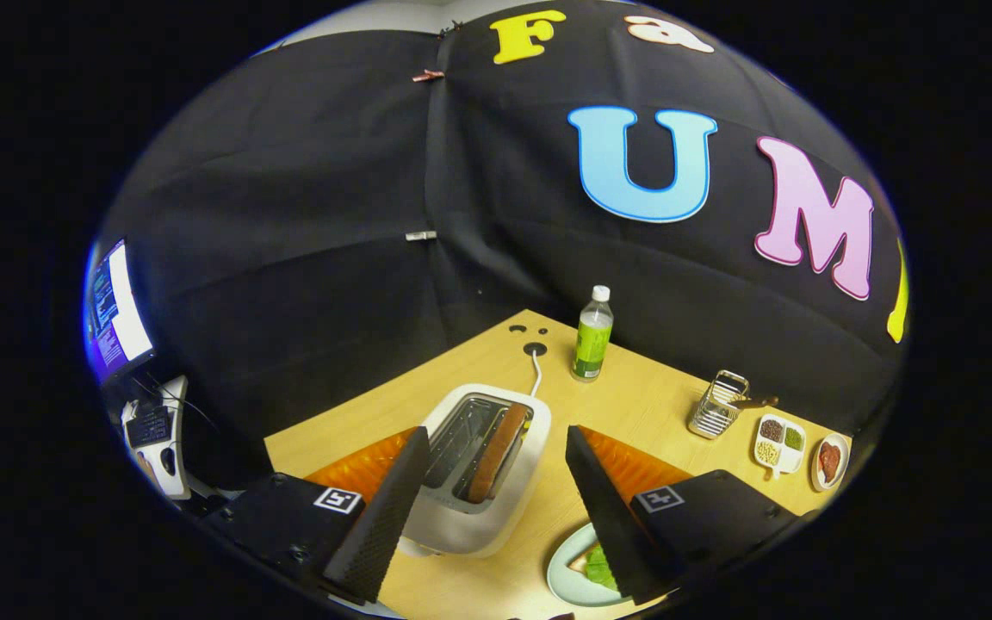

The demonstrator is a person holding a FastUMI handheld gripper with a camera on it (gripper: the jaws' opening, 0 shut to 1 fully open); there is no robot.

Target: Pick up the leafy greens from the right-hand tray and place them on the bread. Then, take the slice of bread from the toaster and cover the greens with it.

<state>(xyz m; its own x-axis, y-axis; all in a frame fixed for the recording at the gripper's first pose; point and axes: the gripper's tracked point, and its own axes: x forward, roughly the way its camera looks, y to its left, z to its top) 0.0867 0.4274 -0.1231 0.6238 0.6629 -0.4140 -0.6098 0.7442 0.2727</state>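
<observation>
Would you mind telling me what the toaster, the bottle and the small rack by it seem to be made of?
Toaster: white casing, probably matte plastic, with shiny metal slots, seen between the open gripper fingers. Bottle: translucent green with a white cap, likely plastic. Rack: thin bright wires, apparently chromed metal.

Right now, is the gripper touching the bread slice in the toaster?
Apart. In the gripper view the open gripper hovers above the toaster; the bread slice stands untouched in its slot, between the spread fingers.

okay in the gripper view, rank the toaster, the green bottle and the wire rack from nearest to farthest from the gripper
With the gripper open:
1. Toaster, between the jaws, bread slice in one slot.
2. Wire rack, beyond the right jaw.
3. Green bottle, farthest back, near the wall.
</observation>
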